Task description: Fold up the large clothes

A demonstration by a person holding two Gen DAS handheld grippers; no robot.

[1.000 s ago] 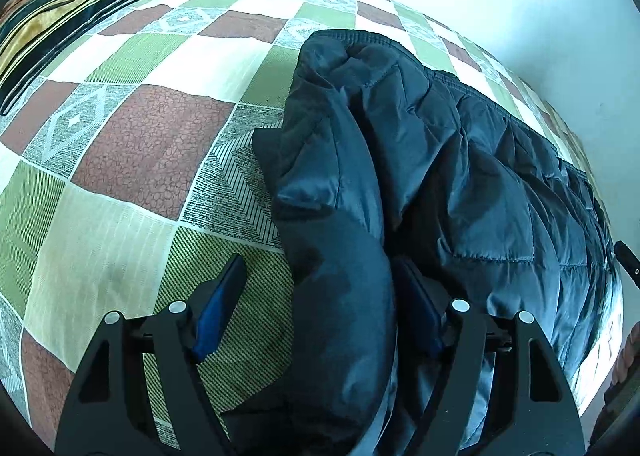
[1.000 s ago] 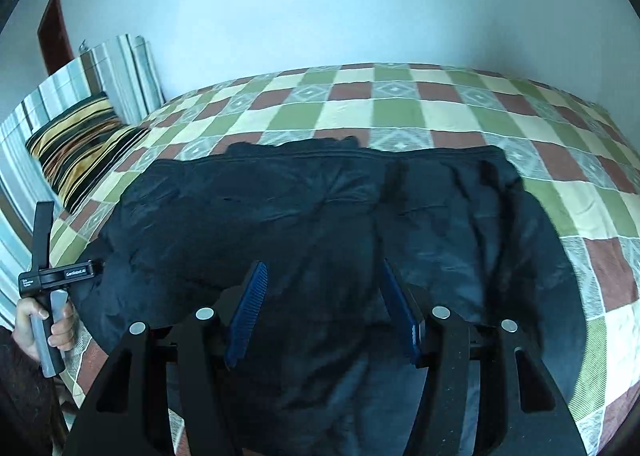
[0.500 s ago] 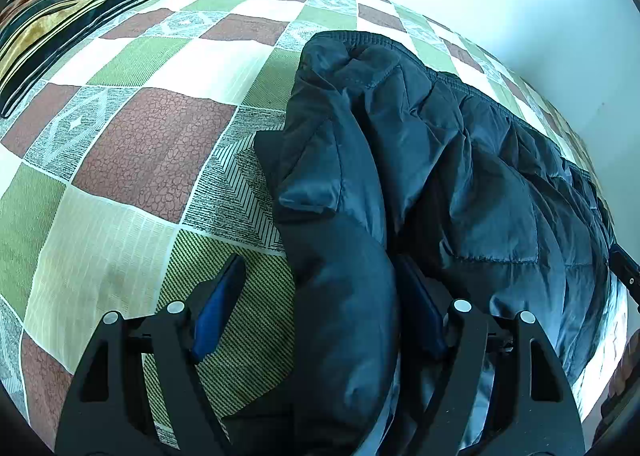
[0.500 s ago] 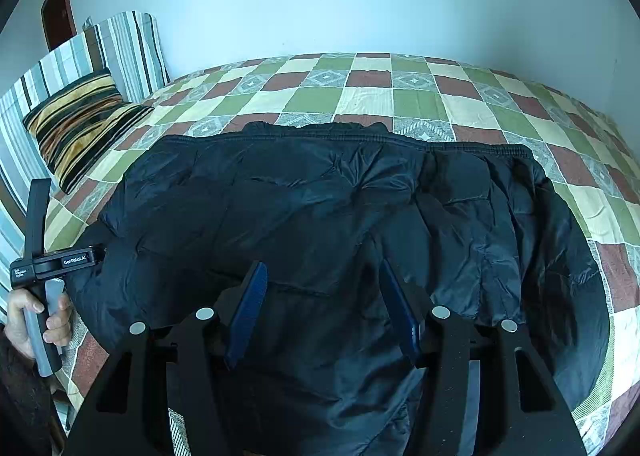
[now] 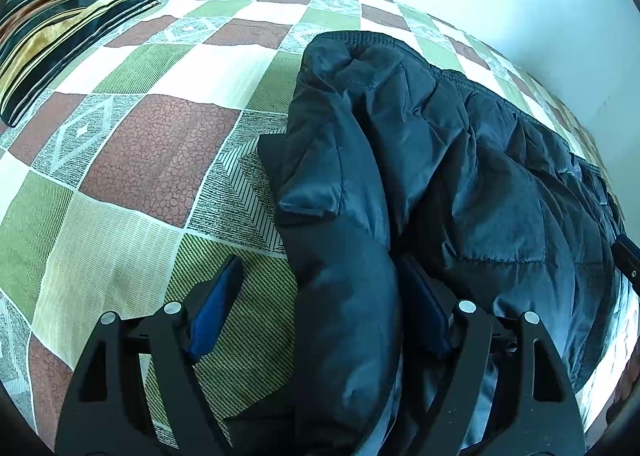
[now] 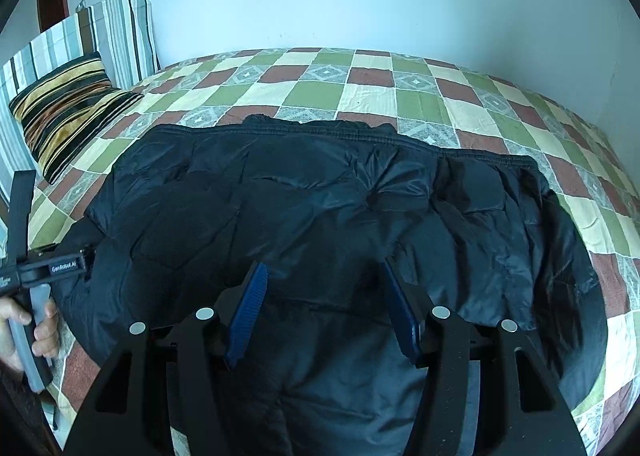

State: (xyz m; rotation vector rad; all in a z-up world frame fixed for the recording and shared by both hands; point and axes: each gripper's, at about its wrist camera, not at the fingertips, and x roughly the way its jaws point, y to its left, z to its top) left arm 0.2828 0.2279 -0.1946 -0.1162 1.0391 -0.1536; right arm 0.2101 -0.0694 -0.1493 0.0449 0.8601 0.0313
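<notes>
A dark puffer jacket (image 6: 320,216) is spread across the near side of a checked bed cover (image 6: 360,84), long axis left to right, elastic hem toward the far wall. At its left end, the left gripper (image 5: 320,304), jaws open and lately widening, straddles a sleeve (image 5: 344,316). The right gripper (image 6: 324,308) is held open over the jacket's middle.

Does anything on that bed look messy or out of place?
Only the dark puffer jacket: it lies rumpled across the checked bedspread, its near edge hanging over the bed's side. The striped pillow sits tidy. Nothing looks spilled or damaged.
</notes>
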